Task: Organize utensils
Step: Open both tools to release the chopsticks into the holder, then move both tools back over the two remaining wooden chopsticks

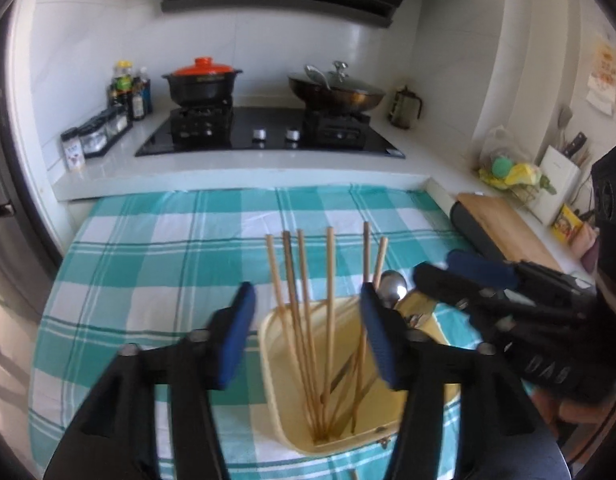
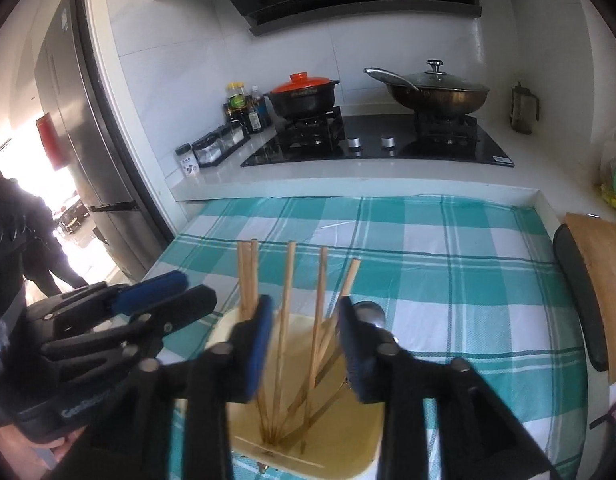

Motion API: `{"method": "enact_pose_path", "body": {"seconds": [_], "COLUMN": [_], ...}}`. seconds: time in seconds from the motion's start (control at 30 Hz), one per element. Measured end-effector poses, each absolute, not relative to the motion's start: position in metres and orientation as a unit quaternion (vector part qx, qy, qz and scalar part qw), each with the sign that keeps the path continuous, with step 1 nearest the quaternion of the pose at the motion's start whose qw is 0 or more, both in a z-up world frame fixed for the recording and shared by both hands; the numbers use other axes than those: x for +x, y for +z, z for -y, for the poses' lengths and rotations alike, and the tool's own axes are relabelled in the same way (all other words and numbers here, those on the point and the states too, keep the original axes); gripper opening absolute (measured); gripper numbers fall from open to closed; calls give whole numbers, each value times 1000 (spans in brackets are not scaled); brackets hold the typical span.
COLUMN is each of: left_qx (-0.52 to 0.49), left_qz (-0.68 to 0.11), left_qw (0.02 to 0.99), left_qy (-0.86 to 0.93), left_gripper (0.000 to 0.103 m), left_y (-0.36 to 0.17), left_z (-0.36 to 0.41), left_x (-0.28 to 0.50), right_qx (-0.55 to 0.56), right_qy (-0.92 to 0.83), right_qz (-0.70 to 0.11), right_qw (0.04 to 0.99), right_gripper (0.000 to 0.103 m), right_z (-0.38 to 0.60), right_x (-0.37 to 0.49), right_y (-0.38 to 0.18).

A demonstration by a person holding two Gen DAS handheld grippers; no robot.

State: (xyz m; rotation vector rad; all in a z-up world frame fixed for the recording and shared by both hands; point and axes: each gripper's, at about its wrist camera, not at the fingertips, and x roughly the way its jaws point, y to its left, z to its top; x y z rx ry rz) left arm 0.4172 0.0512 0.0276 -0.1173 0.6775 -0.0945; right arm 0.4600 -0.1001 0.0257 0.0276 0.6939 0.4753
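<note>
Both tools hang apart and empty over the cream utensil holder [image 1: 347, 380] on the checked cloth [image 1: 148, 248]; a careless bump against the leaning chopsticks [image 1: 300, 280] could tip it.

The left tool [image 1: 308, 340] and right tool [image 2: 306, 348] crowd each other there.

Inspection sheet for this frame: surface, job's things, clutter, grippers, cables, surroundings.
Surface: teal checked tablecloth, bare apart from the holder.
Job's things: cream utensil holder containing wooden chopsticks and a metal spoon.
Clutter: nothing seen on the cloth.
Grippers: left gripper open beside the holder; right gripper open over it, nothing held.
Cables: nothing seen.
Surroundings: gas hob, red-lidded pot, lidded wok, condiment bottles, cutting board.
</note>
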Motion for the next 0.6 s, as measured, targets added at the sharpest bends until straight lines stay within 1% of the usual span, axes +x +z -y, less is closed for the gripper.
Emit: {"method": "enact_pose_path", "body": {"seconds": [0.07,0.17,0.23,0.43,0.5,0.6], "left_qx": [-44,-8,24,121,123,95], "left_qz": [-322,-324,-338,-388,-399,-413], "left_qw": [944,945,940,913,908,905], "left_qy": [-48,-46,-47,-37,-39,-41], "left_gripper": [74,84,86,90,92,92], "left_y": [33,36,33,1,-13,-38], "left_z": [-56,-61,-62,-58,-57,-54], "left_x": [401,371,349,271,244,210], "right_qx": [17,-19,-50,-132,-151,-160], "right_qy": [235,227,220,196,179,147], "right_qz": [-326,-307,-304,-325,-328,-330], "right_qw": [916,924,925,916,915,919], "right_gripper": [51,59,61,61,61,61], "right_z": [107,114,117,142,155,173], "right_x": [447,416,395,320,291,249], "right_y": [36,52,57,43,30,3]}}
